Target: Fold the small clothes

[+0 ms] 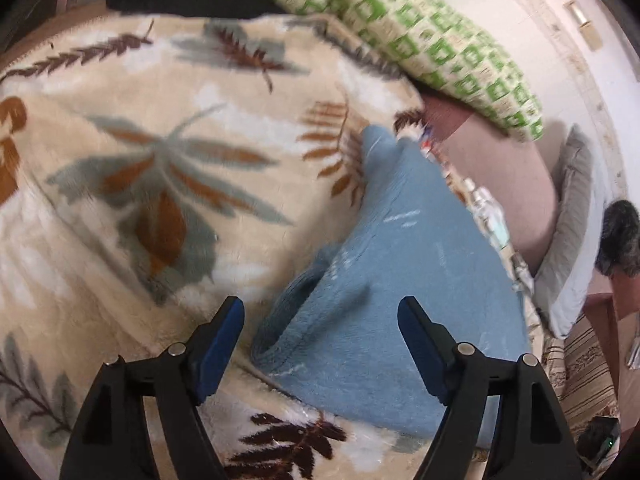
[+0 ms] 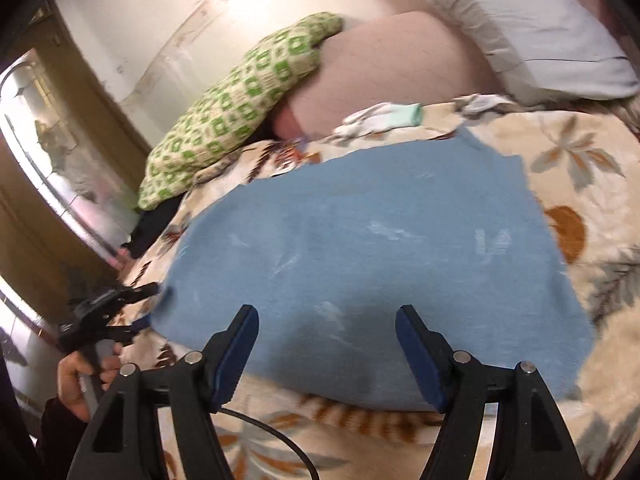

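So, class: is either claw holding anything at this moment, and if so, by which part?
Nothing is held. The left claw and right claw are both open above the blue cloth, which lies on the leaf-patterned blanket.

A soft, matt blue fleece cloth (image 2: 372, 248) is seen lying on a plush, long-piled blanket (image 1: 120, 208) — cream, printed with leaves. Beyond the blanket, a green-checked pillow (image 2: 224, 120) of woven cloth is seen, and beside it a smooth, matt pink sheet (image 2: 384, 68). The left gripper (image 1: 320, 316) and right gripper (image 2: 326, 324) are made of matt black plastic — blue rubbery pads (image 1: 222, 344) line the fingers, and bright metal pins mark the joints.
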`<state>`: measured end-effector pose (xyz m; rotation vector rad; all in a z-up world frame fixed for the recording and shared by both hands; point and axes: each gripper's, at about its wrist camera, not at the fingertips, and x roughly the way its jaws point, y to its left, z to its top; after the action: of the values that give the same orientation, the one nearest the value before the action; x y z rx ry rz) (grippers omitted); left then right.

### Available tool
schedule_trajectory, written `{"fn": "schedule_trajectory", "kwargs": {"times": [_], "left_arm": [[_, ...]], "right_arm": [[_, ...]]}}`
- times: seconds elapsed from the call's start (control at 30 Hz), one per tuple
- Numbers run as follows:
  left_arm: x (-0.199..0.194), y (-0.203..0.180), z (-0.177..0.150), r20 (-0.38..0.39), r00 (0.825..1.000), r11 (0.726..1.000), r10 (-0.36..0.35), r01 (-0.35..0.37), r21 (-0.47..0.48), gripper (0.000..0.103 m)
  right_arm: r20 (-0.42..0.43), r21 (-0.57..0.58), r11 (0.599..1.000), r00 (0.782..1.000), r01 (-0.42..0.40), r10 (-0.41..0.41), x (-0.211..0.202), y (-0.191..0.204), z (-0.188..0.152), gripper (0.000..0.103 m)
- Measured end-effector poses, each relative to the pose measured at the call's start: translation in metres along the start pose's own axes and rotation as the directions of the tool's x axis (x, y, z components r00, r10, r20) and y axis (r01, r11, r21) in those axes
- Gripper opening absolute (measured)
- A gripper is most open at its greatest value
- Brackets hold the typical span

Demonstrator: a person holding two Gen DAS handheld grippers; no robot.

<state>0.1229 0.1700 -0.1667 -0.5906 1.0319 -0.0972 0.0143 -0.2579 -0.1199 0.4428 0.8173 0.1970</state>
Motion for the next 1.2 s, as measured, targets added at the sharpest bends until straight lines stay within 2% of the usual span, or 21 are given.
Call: {"fn": "schedule_trajectory", "kwargs": {"times": [0.07, 0.17, 0.27, 0.3, 0.33, 0.37, 0.4, 0.47, 0.5, 0.57, 0.6, 0.7, 0.73, 0.77, 0.8, 0.93, 1.0, 1.03, 1.07, 1.13, 1.2], "left_arm": [[0.005, -0.005, -0.001, 0.011, 1.0, 0.999, 0.015, -0.015, 0.028, 0.081], [0.009, -0.016, -0.005, -0.021, 1.0, 0.997, -0.015, 0.017, 0.071, 0.081], [0.011, -0.03, -0.011, -0.014, 0.998, 0.982, 0.058, -0.055, 0.179, 0.077], [0.012, -0.032, -0.012, -0.009, 0.997, 0.976, 0.083, -0.079, 0.201, 0.071], [0.011, -0.032, -0.012, -0.005, 0.996, 0.975, 0.092, -0.089, 0.203, 0.05], [0.011, -0.029, -0.01, -0.008, 0.996, 0.977, 0.087, -0.084, 0.197, 0.039], [0.01, -0.024, -0.007, -0.016, 0.998, 0.983, 0.063, -0.059, 0.174, 0.036], [0.007, -0.014, -0.002, -0.03, 0.999, 0.994, -0.016, 0.019, 0.109, 0.022], [0.005, -0.013, -0.002, -0.03, 0.998, 0.994, -0.051, 0.053, 0.093, 0.021], [0.0, -0.019, -0.002, -0.026, 0.993, 0.987, -0.119, 0.121, 0.101, 0.021], [-0.002, -0.026, -0.003, -0.021, 0.99, 0.981, -0.136, 0.138, 0.137, 0.021], [0.003, -0.034, -0.005, -0.019, 0.997, 0.98, -0.072, 0.074, 0.184, 0.026], [0.005, -0.034, -0.005, -0.021, 0.999, 0.982, -0.046, 0.049, 0.18, 0.042], [0.008, -0.033, -0.005, -0.024, 1.0, 0.984, -0.008, 0.012, 0.175, 0.067], [0.01, -0.031, -0.007, -0.025, 0.999, 0.985, 0.038, -0.033, 0.171, 0.074], [0.015, -0.034, -0.014, -0.022, 0.994, 0.972, 0.103, -0.096, 0.212, 0.074], [0.015, -0.041, -0.019, -0.011, 0.992, 0.959, 0.126, -0.119, 0.257, 0.063], [0.016, -0.043, -0.021, -0.009, 0.99, 0.952, 0.141, -0.133, 0.275, 0.043], [0.018, -0.045, -0.023, -0.012, 0.988, 0.946, 0.151, -0.141, 0.293, 0.036], [0.02, -0.048, -0.024, -0.007, 0.989, 0.943, 0.148, -0.139, 0.304, 0.027], [0.02, -0.047, -0.022, -0.003, 0.991, 0.948, 0.137, -0.13, 0.292, 0.023]], "right_arm": [[-0.018, -0.019, 1.0, 1.0, 0.001, -0.001, 0.008, 0.012, -0.003, 0.075], [-0.037, -0.037, 0.999, 0.999, 0.003, -0.004, 0.014, 0.018, -0.008, 0.075], [-0.054, -0.04, 0.999, 0.999, -0.005, 0.003, 0.023, 0.021, -0.009, 0.075], [-0.058, -0.041, 0.999, 0.998, -0.003, 0.0, 0.026, 0.02, -0.009, 0.075], [-0.062, -0.042, 0.999, 0.998, -0.001, -0.002, 0.027, 0.019, -0.01, 0.075], [-0.068, -0.043, 0.999, 0.998, 0.001, -0.004, 0.029, 0.019, -0.009, 0.075], [-0.071, -0.044, 0.999, 0.997, 0.005, -0.008, 0.032, 0.019, -0.009, 0.075], [-0.072, -0.038, 0.999, 0.997, 0.008, -0.011, 0.035, 0.018, -0.008, 0.075], [-0.076, -0.032, 0.999, 0.997, 0.009, -0.011, 0.037, 0.017, -0.007, 0.075], [-0.084, -0.019, 1.0, 0.996, 0.011, -0.013, 0.04, 0.014, -0.007, 0.075], [-0.085, -0.012, 1.0, 0.996, 0.01, -0.011, 0.041, 0.013, -0.007, 0.075], [-0.085, 0.003, 1.0, 0.996, -0.002, 0.002, 0.042, 0.011, -0.008, 0.075], [-0.084, 0.008, 1.0, 0.996, -0.013, 0.013, 0.042, 0.011, -0.008, 0.075], [-0.084, 0.011, 1.0, 0.996, -0.02, 0.021, 0.043, 0.011, -0.008, 0.075], [-0.081, 0.01, 1.0, 0.996, -0.023, 0.024, 0.043, 0.012, -0.008, 0.075], [-0.045, -0.049, 0.999, 0.999, -0.011, 0.009, 0.039, 0.024, -0.01, 0.075], [-0.022, -0.077, 0.997, 1.0, -0.013, 0.012, 0.035, 0.031, -0.009, 0.075], [-0.007, -0.087, 0.996, 1.0, -0.015, 0.014, 0.032, 0.035, -0.009, 0.075], [0.003, -0.098, 0.995, 1.0, -0.014, 0.014, 0.03, 0.037, -0.009, 0.075], [0.007, -0.125, 0.992, 1.0, 0.009, -0.008, 0.031, 0.041, -0.01, 0.075], [-0.01, -0.129, 0.991, 1.0, 0.024, -0.025, 0.035, 0.041, -0.011, 0.074]]}}
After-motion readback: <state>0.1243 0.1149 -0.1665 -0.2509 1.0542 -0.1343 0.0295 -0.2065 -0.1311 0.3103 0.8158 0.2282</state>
